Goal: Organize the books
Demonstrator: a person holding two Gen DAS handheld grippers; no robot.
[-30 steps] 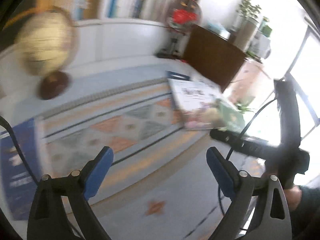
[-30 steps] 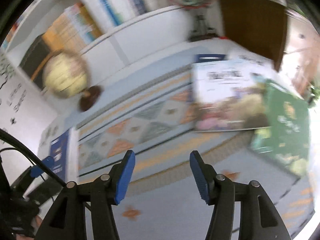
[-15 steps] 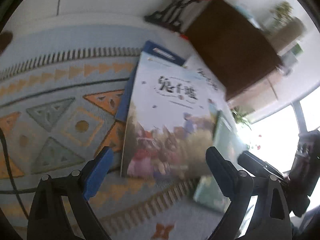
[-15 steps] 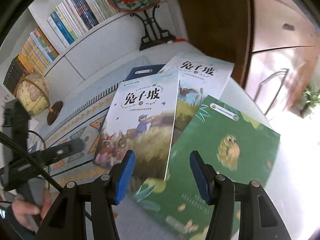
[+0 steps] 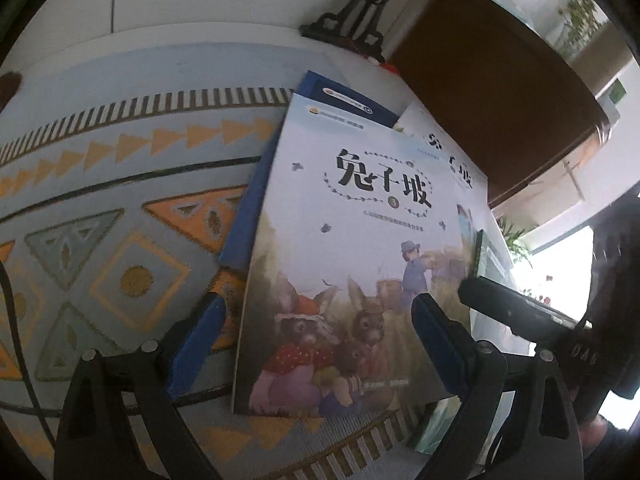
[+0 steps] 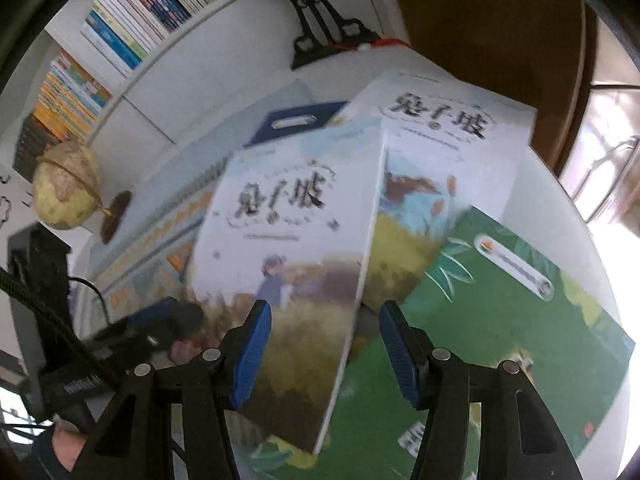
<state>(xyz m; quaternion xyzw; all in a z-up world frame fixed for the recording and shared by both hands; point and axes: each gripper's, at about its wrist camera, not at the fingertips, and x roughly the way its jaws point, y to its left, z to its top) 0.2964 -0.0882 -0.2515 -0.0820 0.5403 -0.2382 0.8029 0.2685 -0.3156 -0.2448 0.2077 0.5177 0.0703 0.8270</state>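
Observation:
Several books lie overlapped on a patterned mat. The top one is a white book with rabbits on its cover (image 5: 344, 264), also in the right wrist view (image 6: 288, 248). Under it lie a dark blue book (image 5: 248, 204), a second white book (image 6: 444, 148) and a green book (image 6: 500, 328). My left gripper (image 5: 316, 344) is open, its blue pads on either side of the rabbit book's near end. My right gripper (image 6: 324, 352) is open, its pads straddling that book's right edge, close above it.
The mat (image 5: 100, 200) covers a white table. A globe (image 6: 66, 196) stands at the far left, a black ornament stand (image 6: 320, 28) at the back, a dark wooden cabinet (image 5: 492, 92) to the right. A bookshelf (image 6: 120, 40) runs along the wall.
Both grippers have come down and closer over the rabbit book, which now fills more of each view. Both stay open.

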